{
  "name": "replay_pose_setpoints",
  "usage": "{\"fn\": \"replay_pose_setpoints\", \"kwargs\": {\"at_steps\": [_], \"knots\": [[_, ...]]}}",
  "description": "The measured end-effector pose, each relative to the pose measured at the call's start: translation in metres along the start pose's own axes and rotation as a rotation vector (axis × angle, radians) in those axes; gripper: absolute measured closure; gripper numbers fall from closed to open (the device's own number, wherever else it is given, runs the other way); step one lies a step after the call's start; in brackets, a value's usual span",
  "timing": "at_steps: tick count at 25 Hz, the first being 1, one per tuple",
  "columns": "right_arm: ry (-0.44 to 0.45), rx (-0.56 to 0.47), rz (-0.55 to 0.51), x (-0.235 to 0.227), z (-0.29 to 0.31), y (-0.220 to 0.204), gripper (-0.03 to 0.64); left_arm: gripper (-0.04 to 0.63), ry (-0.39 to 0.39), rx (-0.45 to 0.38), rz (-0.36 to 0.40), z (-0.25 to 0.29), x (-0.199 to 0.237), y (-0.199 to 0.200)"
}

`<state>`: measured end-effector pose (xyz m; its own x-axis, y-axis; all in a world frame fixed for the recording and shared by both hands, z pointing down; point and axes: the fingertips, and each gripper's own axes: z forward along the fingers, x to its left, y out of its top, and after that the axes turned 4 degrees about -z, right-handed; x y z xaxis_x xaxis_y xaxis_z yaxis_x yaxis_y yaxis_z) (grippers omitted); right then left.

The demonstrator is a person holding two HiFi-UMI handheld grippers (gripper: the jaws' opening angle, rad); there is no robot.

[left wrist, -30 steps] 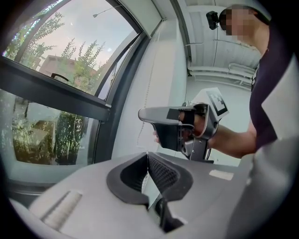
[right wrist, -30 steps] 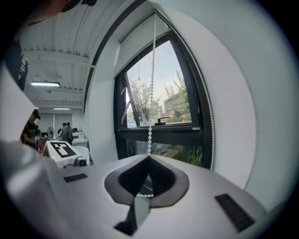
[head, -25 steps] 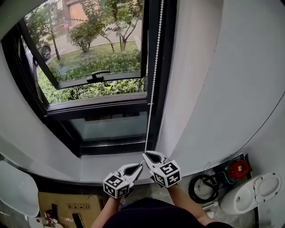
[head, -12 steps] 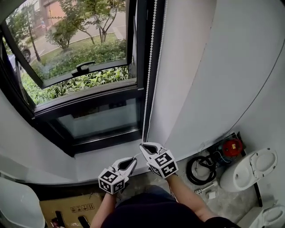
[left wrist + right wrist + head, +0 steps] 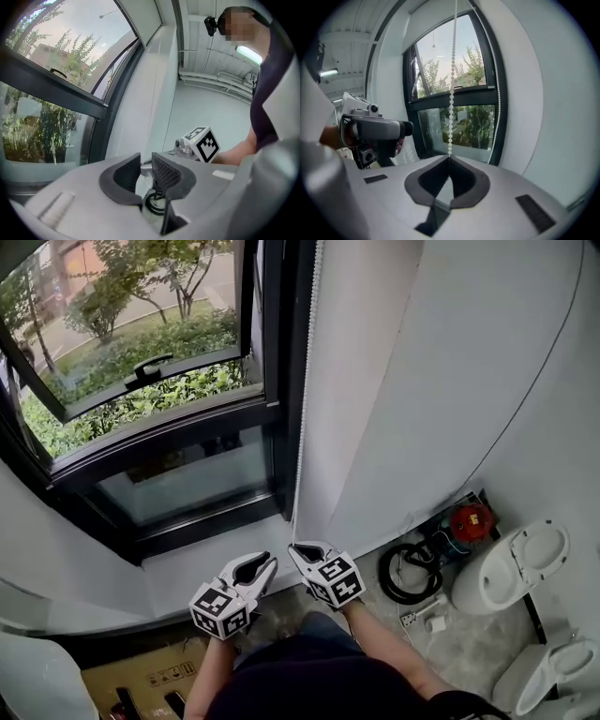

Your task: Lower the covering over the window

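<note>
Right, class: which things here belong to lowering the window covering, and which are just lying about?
For the job: white bead chain, held in the shut jaws of the right gripper; black-framed window.
Lying about: red round device, black coiled hose, white ceramic fixture, brown cardboard box.

Bead chain: white, small round beads, hanging taut and near vertical beside the window's right frame. Lower end pinched between the closed jaws of the right gripper. Second strand lies along the frame. Window: black-framed, upper sash tilted open outward, lower pane closed.
</note>
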<state>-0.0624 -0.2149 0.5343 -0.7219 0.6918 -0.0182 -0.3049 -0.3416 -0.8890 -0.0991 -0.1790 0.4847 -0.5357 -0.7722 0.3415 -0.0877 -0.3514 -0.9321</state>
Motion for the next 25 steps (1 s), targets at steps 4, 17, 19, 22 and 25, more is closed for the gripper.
{"fn": "replay_pose_setpoints", "kwargs": {"at_steps": [4,17,19,22,25], "knots": [[-0.011,0.001,0.001,0.002,-0.002,-0.005,0.604,0.535,-0.029,-0.033,0.026,0.0,-0.008,0.015],[0.008,0.01,-0.022,0.015,-0.005,-0.005,0.604,0.512,-0.122,-0.093,0.102,0.021,-0.03,0.059],[0.006,0.021,-0.044,0.015,-0.006,-0.007,0.604,0.509,-0.128,-0.087,0.112,0.025,-0.031,0.063],[0.005,0.042,-0.1,0.017,-0.006,-0.007,0.604,0.501,-0.136,-0.086,0.126,0.031,-0.031,0.071],[0.022,0.056,-0.109,0.019,-0.003,-0.007,0.604,0.497,-0.14,-0.088,0.139,0.035,-0.031,0.077]]}}
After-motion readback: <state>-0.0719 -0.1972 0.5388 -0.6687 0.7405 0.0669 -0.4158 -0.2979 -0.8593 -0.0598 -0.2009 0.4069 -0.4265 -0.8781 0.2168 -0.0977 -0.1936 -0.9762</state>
